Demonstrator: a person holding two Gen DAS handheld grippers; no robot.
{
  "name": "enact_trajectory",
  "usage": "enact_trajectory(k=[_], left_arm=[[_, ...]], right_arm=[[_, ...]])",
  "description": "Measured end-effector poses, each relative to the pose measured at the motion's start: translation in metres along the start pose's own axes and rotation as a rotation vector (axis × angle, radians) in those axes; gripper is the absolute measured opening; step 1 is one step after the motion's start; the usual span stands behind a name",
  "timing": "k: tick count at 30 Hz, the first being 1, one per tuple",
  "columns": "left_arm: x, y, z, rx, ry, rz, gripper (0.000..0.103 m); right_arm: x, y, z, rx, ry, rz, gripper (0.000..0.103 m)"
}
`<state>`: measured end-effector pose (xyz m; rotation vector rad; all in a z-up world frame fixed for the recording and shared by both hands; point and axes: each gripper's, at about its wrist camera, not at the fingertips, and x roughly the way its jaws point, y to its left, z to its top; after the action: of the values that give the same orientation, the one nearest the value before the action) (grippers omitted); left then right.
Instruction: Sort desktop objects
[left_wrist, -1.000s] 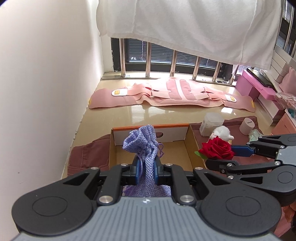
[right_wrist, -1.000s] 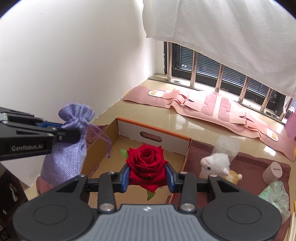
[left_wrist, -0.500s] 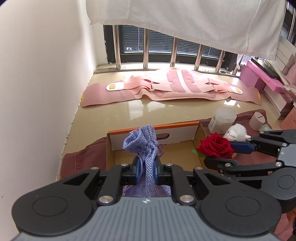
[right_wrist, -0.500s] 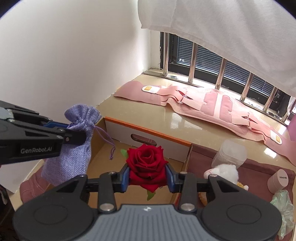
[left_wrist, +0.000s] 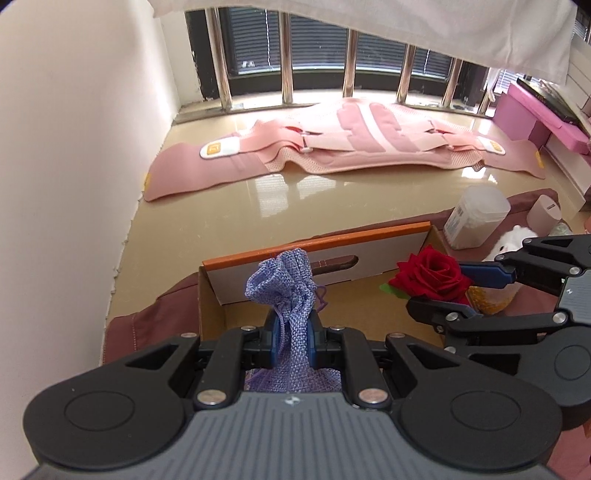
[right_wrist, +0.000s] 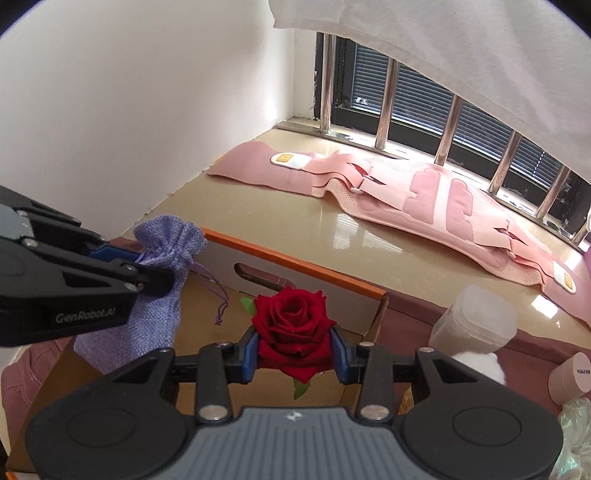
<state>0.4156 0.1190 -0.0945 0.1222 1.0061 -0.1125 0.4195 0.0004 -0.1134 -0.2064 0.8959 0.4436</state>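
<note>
While left gripper (left_wrist: 293, 338) pinches pouch (left_wrist: 291, 291) neck, right gripper (right_wrist: 294, 356) clamps rose (right_wrist: 291, 321).

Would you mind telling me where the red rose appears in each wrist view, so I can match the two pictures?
Left wrist view: the rose sits at right of centre, clamped in the right gripper that reaches in from the right.
Right wrist view: the rose is at bottom centre, between that camera's own fingers.
Shared landmark: the box's orange rim, just behind the rose in both.
</note>
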Motion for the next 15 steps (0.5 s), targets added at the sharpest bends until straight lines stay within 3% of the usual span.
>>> enact_trajectory(k=[15], left_arm=[[0.049,-0.003,0.008,0.073,0.08,0.019,0.014]], right_arm=[[0.046,0.003,0.003,-0.053,0.049,0.006,0.038]])
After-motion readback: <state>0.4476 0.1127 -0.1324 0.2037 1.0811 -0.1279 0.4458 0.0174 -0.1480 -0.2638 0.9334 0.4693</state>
